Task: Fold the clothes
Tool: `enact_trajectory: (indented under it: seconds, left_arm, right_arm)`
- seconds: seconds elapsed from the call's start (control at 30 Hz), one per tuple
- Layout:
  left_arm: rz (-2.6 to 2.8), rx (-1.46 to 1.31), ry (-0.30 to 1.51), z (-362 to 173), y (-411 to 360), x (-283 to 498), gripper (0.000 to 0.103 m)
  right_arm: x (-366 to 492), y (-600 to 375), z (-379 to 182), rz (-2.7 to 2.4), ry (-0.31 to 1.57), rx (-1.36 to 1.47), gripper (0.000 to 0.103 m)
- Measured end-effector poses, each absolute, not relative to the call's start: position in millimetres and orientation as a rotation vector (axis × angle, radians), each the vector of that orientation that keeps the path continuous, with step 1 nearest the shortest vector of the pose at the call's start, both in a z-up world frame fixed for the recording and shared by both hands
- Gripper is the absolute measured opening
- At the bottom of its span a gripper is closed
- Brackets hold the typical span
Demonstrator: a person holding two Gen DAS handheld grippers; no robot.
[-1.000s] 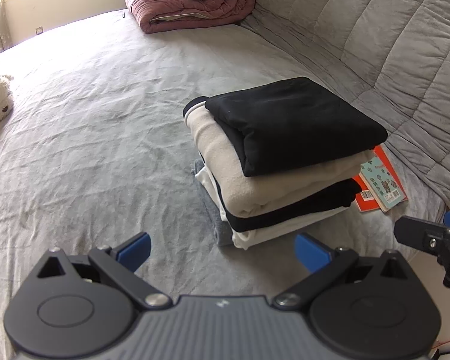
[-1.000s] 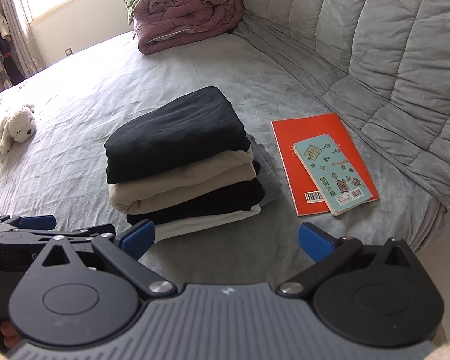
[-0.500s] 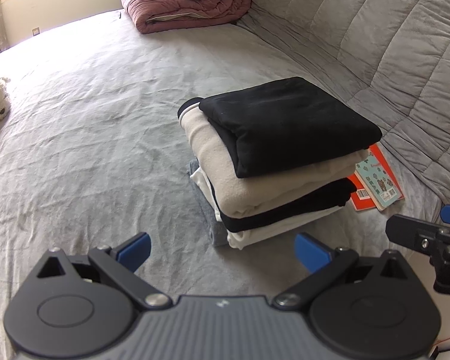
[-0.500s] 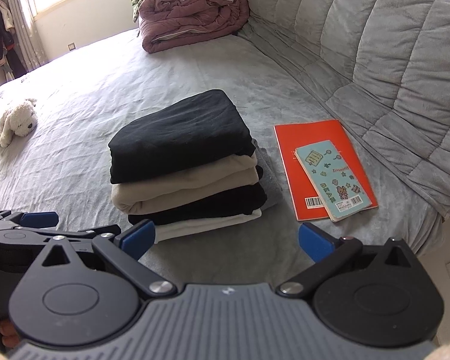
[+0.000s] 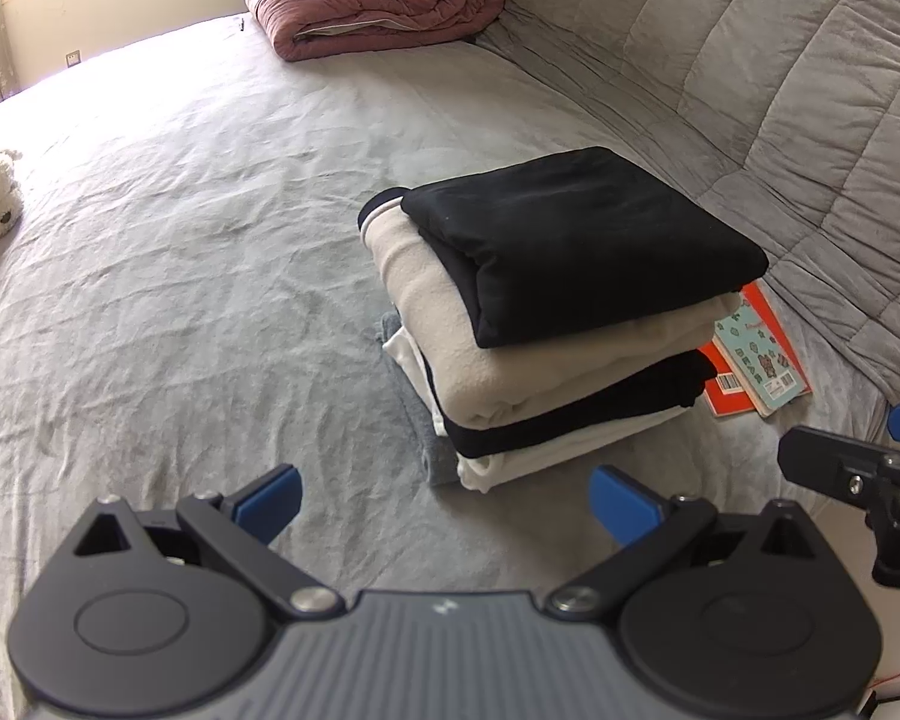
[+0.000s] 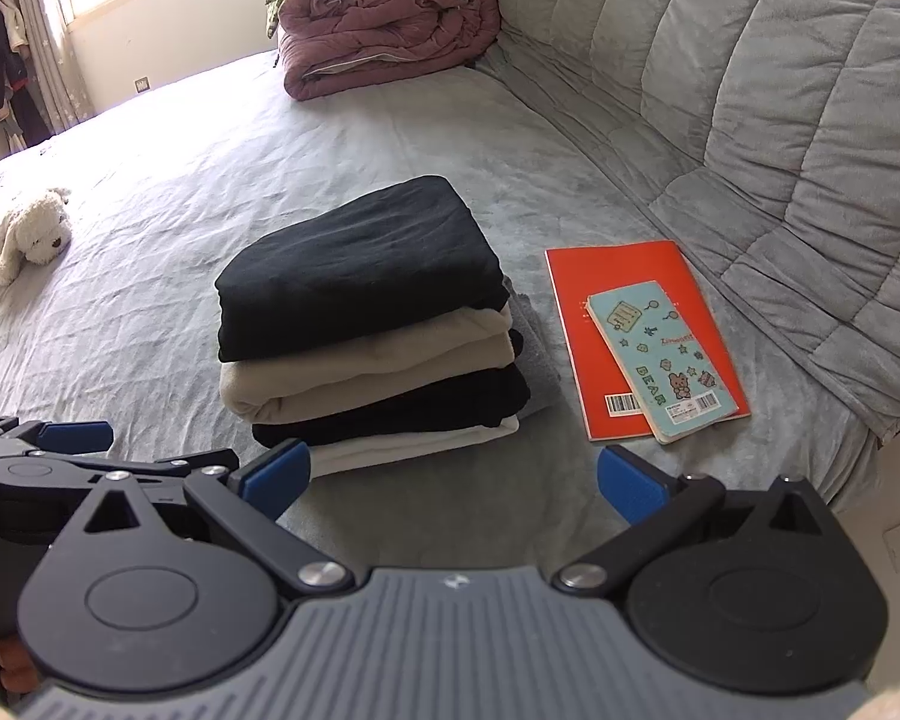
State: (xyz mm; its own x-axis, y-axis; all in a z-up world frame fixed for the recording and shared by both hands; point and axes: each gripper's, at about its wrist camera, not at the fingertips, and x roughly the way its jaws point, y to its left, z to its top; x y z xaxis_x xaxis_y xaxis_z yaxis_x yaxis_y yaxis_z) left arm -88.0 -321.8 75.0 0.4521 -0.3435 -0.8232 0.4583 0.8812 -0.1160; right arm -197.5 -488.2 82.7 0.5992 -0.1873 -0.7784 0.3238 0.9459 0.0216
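Observation:
A stack of folded clothes (image 5: 564, 312) (image 6: 372, 324) rests on the grey bed sheet (image 5: 180, 276): a black garment on top, then beige, black and white layers, with a grey piece underneath. My left gripper (image 5: 444, 498) hovers open just short of the stack, nothing between its blue pads. My right gripper (image 6: 453, 477) is open too, in front of the stack's near edge and empty. In the right wrist view the left gripper's side shows at the left edge; the right gripper's tip shows at the right edge of the left wrist view.
An orange notebook (image 6: 624, 324) with a small light-blue "BEAR" booklet (image 6: 660, 360) on it lies right of the stack. A rolled maroon quilt (image 6: 384, 24) sits at the far end. A white plush dog (image 6: 27, 234) lies far left. A grey quilted backrest (image 6: 750, 60) rises on the right.
Both grippers have pulled back slightly from the stack and stayed open. The stack has not moved.

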Motion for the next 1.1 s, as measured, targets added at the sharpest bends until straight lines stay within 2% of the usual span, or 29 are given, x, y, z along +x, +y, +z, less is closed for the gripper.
enact_trajectory:
  seconds: [1.1]
  left_arm:
    - [-0.498,0.118,0.969,91,-288,-106,0.102]
  right_arm:
    - [-211,-446,102,-0.278,0.859,0.101,0.103]
